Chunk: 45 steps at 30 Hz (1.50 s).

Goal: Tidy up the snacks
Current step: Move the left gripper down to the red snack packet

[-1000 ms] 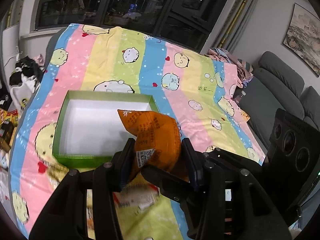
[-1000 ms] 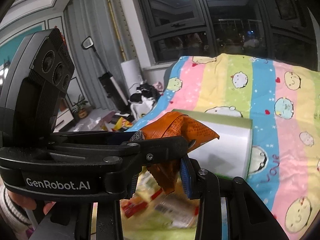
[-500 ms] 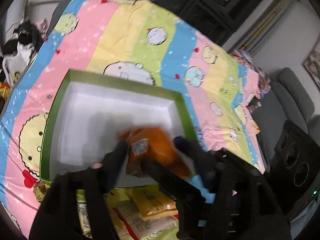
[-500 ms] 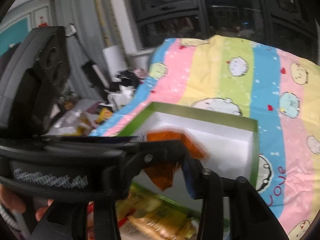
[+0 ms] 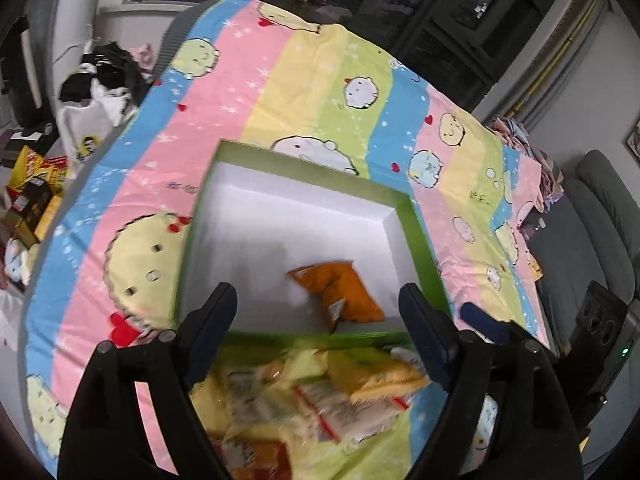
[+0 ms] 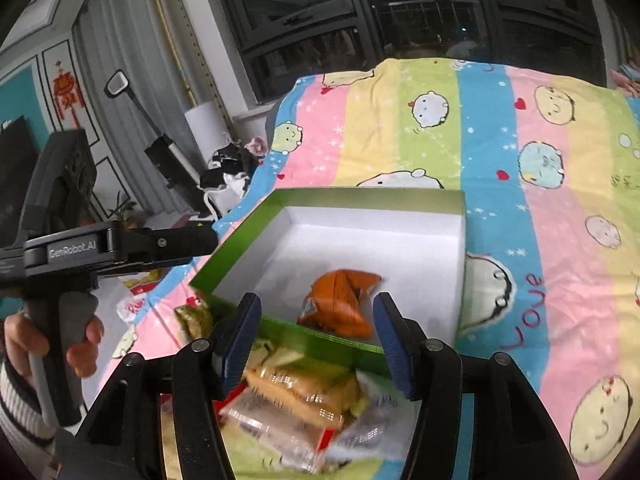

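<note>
From the left wrist, the left gripper (image 5: 316,308) has just been opening; its jaws stand wide apart with nothing between the pads. The orange snack packet (image 5: 340,294) lies free on the white floor of the green box (image 5: 420,240), near its front wall. A pile of snack packets (image 5: 320,392) sits on the striped blanket (image 5: 280,80) just in front of the box.

From the right wrist, the right gripper (image 6: 316,336) has likewise been opening, its blue pads apart and clear of the packet (image 6: 340,300) inside the box (image 6: 248,248). A hand (image 6: 48,344) holds the left gripper's handle at the left edge.
</note>
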Available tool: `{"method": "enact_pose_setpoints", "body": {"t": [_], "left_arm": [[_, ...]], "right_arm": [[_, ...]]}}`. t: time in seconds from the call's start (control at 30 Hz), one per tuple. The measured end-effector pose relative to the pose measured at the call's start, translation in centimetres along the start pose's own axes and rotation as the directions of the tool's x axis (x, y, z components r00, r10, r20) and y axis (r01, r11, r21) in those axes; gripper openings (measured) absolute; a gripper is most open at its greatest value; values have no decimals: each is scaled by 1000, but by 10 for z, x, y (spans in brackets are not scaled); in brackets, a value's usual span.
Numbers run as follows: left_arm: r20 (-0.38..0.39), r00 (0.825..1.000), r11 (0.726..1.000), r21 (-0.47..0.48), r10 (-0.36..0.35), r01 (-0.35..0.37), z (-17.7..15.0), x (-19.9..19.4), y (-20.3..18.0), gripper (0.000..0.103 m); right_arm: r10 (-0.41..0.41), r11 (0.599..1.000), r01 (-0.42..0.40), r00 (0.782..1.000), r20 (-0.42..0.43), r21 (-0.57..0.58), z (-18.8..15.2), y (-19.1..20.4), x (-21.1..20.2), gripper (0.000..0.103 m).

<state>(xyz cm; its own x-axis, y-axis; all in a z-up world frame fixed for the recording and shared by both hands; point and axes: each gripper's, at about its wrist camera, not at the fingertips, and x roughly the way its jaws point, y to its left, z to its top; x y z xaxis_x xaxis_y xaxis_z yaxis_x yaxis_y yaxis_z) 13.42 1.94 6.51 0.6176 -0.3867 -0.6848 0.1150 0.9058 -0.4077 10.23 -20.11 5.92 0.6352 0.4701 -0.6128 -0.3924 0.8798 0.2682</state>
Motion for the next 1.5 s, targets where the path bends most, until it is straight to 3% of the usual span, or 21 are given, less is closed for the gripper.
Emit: {"method": "enact_pose_setpoints", "body": {"t": [0.23,0.53,0.73,0.97,1.17,1.5], "left_arm": [[3,998,998,-7,58,-58,-34,-29,18,83],[-69,994,989,-119,81,-89,-89,-37,57,84],[-112,992,980,-182,66,-86,-114,-31,68,84],[-140,988,979,-181,63,-88,-125,-19,70,82],[-150,986,984,-151,68,-91,-130,-10,70,76],[-166,984,988,-131,56,-79,-131,-1,72,48]], "right_arm": [[25,1000,-25,1000,-12,7,-19,8,-27,59],[103,994,-100,988,-112,33,-54,32,-31,59],[174,984,-163,967,-188,75,-79,49,-13,59],[235,970,-208,934,-269,123,-101,66,24,59],[249,968,-222,923,-294,121,-106,77,45,59],[262,962,-222,915,-306,160,-107,84,70,59]]}}
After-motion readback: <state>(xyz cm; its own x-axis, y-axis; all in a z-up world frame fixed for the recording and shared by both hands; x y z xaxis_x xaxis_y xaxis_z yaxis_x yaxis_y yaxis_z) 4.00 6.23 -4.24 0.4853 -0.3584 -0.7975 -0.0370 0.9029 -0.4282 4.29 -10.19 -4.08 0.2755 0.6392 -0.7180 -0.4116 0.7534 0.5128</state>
